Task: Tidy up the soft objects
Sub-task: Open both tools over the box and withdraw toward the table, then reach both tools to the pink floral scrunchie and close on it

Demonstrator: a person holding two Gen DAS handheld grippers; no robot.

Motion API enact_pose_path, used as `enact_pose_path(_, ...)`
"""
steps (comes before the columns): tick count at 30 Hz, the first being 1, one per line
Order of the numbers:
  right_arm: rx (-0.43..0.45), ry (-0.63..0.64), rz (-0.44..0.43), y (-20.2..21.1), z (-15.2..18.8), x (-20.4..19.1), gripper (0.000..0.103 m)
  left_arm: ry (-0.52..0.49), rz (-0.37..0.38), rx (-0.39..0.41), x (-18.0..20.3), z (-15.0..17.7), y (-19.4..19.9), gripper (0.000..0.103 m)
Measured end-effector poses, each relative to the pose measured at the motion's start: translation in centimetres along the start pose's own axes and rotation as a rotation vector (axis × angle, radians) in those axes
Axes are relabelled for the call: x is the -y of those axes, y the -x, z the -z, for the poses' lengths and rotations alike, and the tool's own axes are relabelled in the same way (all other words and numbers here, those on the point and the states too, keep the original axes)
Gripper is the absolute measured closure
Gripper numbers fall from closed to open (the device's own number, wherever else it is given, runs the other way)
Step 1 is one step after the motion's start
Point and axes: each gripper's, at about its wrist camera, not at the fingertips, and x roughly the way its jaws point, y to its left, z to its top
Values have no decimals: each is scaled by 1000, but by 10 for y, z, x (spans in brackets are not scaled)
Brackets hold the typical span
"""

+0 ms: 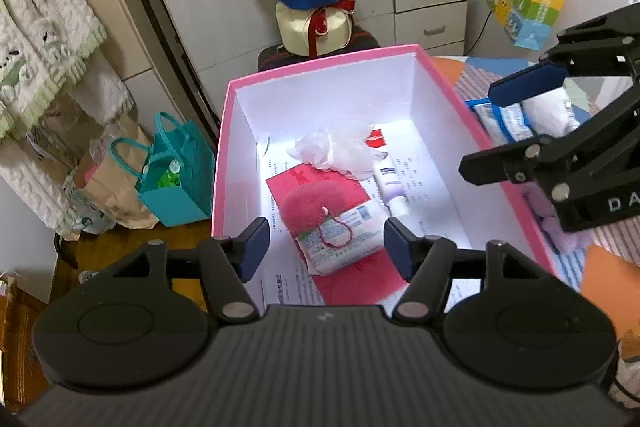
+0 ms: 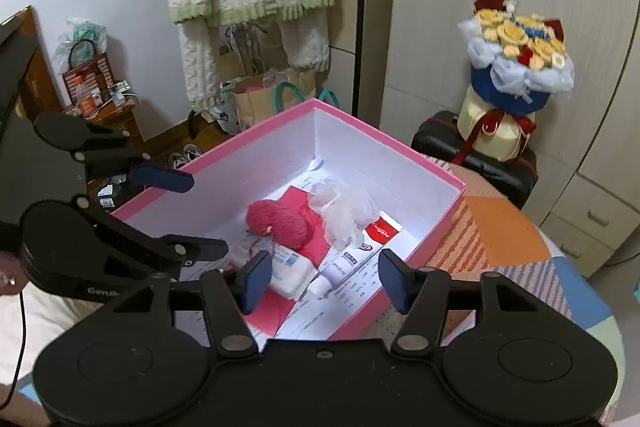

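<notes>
Both grippers, L (image 1: 326,245) & R (image 2: 324,277), open, empty; tissue pack (image 1: 340,239) in pink box (image 1: 448,75) below.

"Colgate" on toothpaste box (image 2: 383,228); "GenRo" on hand-held gripper (image 2: 188,215)

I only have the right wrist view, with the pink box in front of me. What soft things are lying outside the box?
Observer: The left wrist view shows blue-and-white plastic tissue packs on the table, just outside the pink cardboard box, on the side of the right tongs.
Operator: Anything next to them?
Observer: Yes, a white soft bundle lies against the packs, seen between the open fingers of those tongs, which are not gripping it.
Operator: Anything closer to me?
Observer: A lilac fluffy item lies beside the same box wall, partly hidden under the body of the right tongs.
</notes>
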Motion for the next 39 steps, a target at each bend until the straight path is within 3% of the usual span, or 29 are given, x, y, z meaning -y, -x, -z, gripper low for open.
enact_pose_path(2,12,17,1,12,3,-7,29,-8,11,10,3,3,12,39)
enact_pose_path(10,61,77,-8,64,15,-29,22,-51,26,82,18,18,66,35)
enact_pose_path(14,91,99,-20,90,27,-37,19,-64,58,102,26,29,88,27)
enact_pose_path(26,95,57,-7,161,104,-26,16,-164,138,161,67,57,141,19)
enact_pose_path(39,53,-10,76,188,199,12,14,-311,292,100,155,67,117,18)
